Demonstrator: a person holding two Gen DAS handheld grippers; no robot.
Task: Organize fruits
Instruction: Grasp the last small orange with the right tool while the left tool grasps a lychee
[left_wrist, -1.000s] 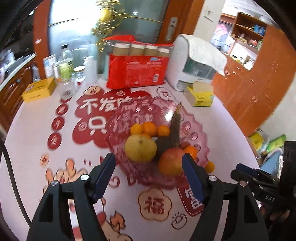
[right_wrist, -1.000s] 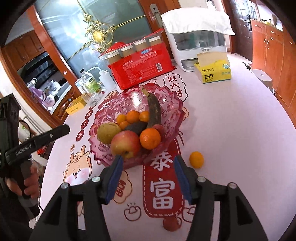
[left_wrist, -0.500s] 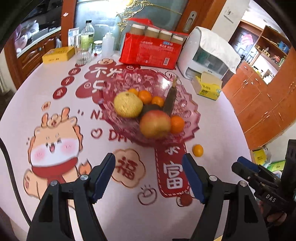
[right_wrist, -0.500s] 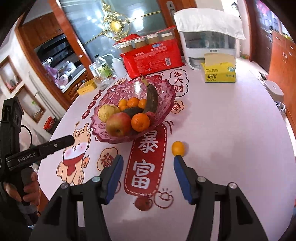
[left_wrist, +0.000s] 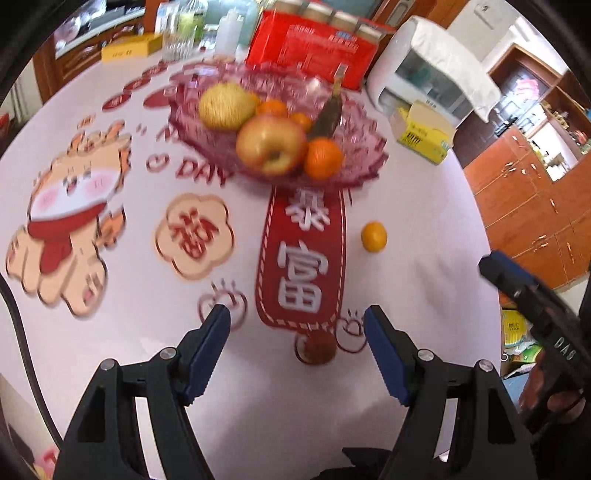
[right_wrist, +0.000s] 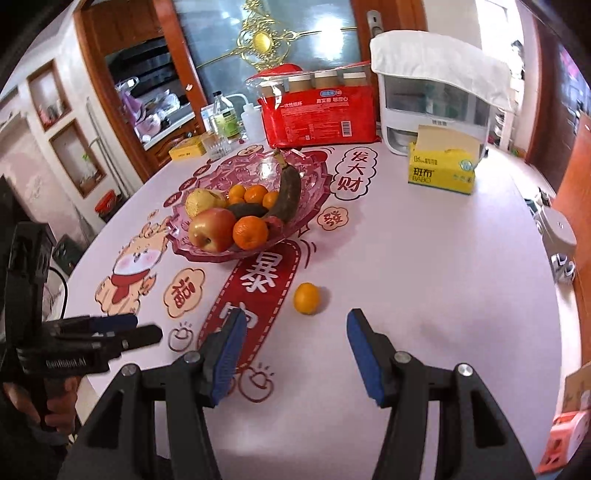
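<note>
A pink glass fruit bowl (left_wrist: 365, 155) (right_wrist: 314, 184) holds an apple (left_wrist: 271, 144) (right_wrist: 211, 229), a yellow pear (left_wrist: 226, 105), several oranges and a dark banana (right_wrist: 288, 192). A loose orange (left_wrist: 373, 236) (right_wrist: 306, 298) lies on the table right of the red banner. A small reddish-brown fruit (left_wrist: 319, 349) lies near the table's front edge. My left gripper (left_wrist: 297, 325) is open, just above and around that small fruit. My right gripper (right_wrist: 295, 328) is open, just short of the loose orange.
At the back stand a red pack of paper cups (right_wrist: 319, 116), a white appliance (right_wrist: 436, 99), a yellow tissue box (right_wrist: 441, 170), bottles and glasses (right_wrist: 221, 129). The table (right_wrist: 424, 258) edge curves close at the front and right.
Both grippers have pulled back from the bowl toward the table's front. The small reddish-brown fruit now sits between the left fingers; the loose orange is nearer the right gripper.
</note>
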